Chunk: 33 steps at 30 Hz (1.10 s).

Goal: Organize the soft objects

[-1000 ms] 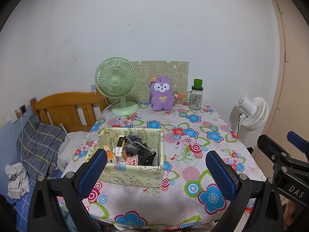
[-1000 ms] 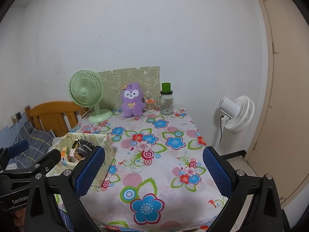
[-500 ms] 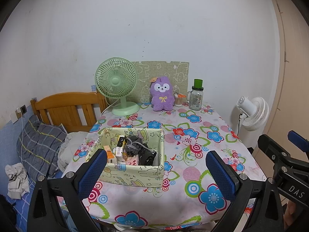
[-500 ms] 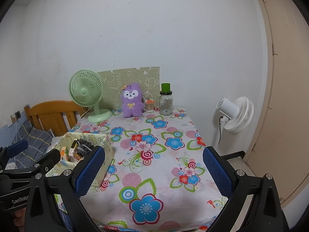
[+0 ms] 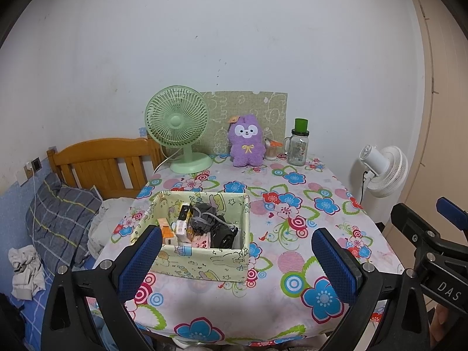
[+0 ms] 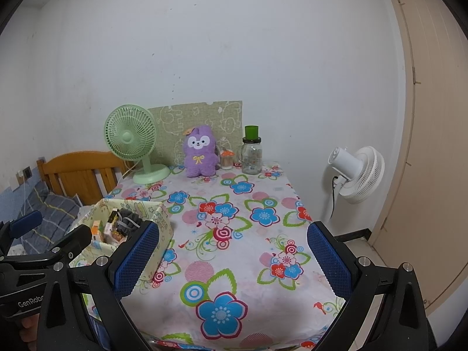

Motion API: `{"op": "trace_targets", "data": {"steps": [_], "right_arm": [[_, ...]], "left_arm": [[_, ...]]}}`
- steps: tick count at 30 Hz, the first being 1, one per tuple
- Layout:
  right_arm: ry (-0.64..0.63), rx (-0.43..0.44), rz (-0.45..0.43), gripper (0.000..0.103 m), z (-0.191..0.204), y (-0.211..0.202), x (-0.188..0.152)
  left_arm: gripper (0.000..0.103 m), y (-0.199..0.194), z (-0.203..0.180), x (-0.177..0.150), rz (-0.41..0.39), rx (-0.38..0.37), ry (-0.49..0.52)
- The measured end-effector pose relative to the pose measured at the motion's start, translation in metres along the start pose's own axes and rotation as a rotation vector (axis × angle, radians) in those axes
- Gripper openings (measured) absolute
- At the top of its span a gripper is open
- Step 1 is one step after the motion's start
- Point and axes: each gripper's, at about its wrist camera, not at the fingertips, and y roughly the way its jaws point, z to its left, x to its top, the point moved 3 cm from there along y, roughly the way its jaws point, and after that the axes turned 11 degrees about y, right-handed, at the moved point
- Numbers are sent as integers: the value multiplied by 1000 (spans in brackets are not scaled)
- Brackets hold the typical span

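Both grippers hang at the near edge of the worktop [image 5: 292, 175], short of everything on it, which suits a start: from here each camera takes in the whole floral cloth. The left gripper [image 5: 237, 259] has its jaws spread wide with nothing between them; the right gripper [image 6: 232, 259] is likewise wide open and empty. That spread looks chosen for bulky, yielding things, not thin ones.

The plush [image 5: 245, 140] sits upright at the far edge, leaning near the green board [image 5: 272, 108] against the wall, between the green fan [image 5: 178, 125] and the jar [image 5: 299, 143]. Propped like that it faces the grippers, and its sides are free to take.

The box [image 5: 201, 259] stands on the left half of the worktop, just ahead of the left gripper, open at the top. It already holds dark fabric [image 5: 204, 219] among small cartons, so it is probably where soft things go. The plush is well apart from it, and the cloth between lies bare, giving a free path. A white fan [image 6: 358, 172] stands off the worktop to the right, out of the way.
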Motion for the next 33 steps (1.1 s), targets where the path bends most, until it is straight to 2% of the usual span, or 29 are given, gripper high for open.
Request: {"op": "trace_targets", "data": {"steps": [33], "right_arm": [[-22,4,-6,102,0,1,0]], "left_arm": [[103,-4,-2,-1,-10,21,4]]}}
